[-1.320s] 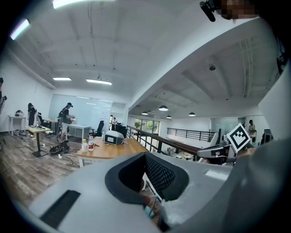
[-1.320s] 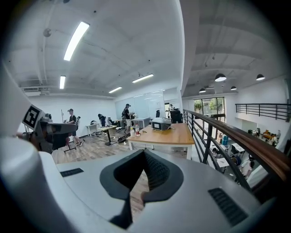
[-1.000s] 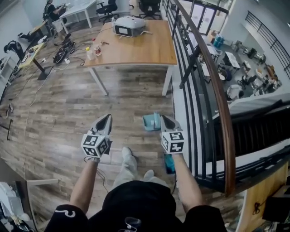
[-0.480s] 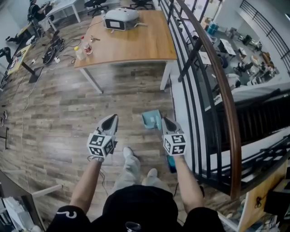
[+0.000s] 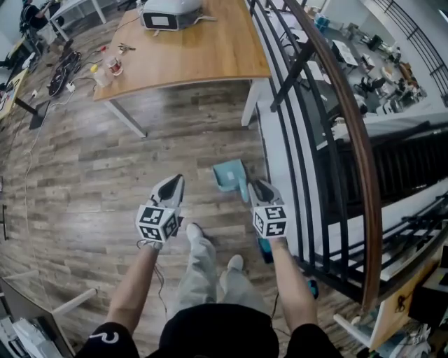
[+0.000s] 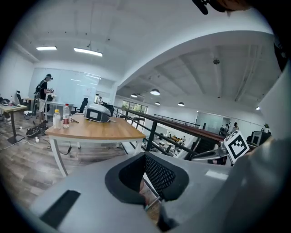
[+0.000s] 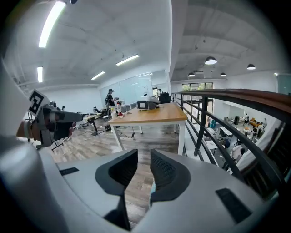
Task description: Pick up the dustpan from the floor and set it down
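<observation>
A teal dustpan [image 5: 228,173] lies on the wood floor beside the railing, its handle pointing toward me. My right gripper [image 5: 257,187] hangs just right of that handle, apart from it. In the right gripper view its jaws [image 7: 143,157] are opening; only floor and a sliver of the teal dustpan [image 7: 153,186] show through the narrow gap. My left gripper [image 5: 173,183] hangs over bare floor to the dustpan's left. In the left gripper view its tips [image 6: 145,157] meet, with nothing held.
A wooden table [image 5: 182,63] with a white device [image 5: 168,14] and bottles stands ahead. A black railing with a brown handrail [image 5: 336,105] runs along the right. My shoes [image 5: 194,234] stand between the grippers. A teal object [image 5: 264,249] lies under my right forearm.
Both grippers have sunk toward the floor. The table has slid up the head view as the head tipped further down. The dustpan lies where it was.
</observation>
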Available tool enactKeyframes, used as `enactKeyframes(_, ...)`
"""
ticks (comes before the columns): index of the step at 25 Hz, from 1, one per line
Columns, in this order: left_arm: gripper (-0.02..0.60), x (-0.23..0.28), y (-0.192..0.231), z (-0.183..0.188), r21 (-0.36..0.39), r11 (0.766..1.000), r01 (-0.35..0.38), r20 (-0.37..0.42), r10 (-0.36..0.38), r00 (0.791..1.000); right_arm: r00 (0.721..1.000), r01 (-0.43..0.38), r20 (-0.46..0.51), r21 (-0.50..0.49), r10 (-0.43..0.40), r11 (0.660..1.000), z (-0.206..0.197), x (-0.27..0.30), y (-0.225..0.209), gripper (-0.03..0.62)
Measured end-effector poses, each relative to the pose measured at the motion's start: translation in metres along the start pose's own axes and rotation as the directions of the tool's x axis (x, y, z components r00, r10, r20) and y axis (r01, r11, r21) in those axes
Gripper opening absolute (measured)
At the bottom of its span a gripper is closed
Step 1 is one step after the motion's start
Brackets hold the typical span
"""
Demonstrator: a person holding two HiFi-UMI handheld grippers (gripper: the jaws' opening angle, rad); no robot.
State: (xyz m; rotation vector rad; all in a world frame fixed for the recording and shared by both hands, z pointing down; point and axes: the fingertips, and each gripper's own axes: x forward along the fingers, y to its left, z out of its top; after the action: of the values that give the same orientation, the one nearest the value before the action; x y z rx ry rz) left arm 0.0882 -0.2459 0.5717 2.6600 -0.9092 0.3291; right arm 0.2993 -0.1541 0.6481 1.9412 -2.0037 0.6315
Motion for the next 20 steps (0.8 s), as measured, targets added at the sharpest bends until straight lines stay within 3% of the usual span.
enactKeyframes(9, -0.003, 0.045, 0.031, -0.046, -0.026, 0.999, 0.021, -0.036, -0.022, 0.999, 0.991, 0.024, -0.129, -0.011, -0.025, 1.0, -0.075, 0.08, -0.011, 0.171)
enactKeyframes(14, -0.002, 0.061, 0.047, -0.07, -0.045, 0.998, 0.033, -0.06, -0.036, 0.998, 0.969, 0.053, -0.241, -0.002, -0.052, 0.999, -0.13, 0.117, -0.016, 0.223)
enactKeyframes(20, -0.003, 0.072, 0.06, -0.102, -0.054, 0.997, 0.047, -0.092, -0.052, 0.994, 0.937, 0.091, -0.339, 0.007, -0.084, 0.996, -0.18, 0.148, -0.026, 0.236)
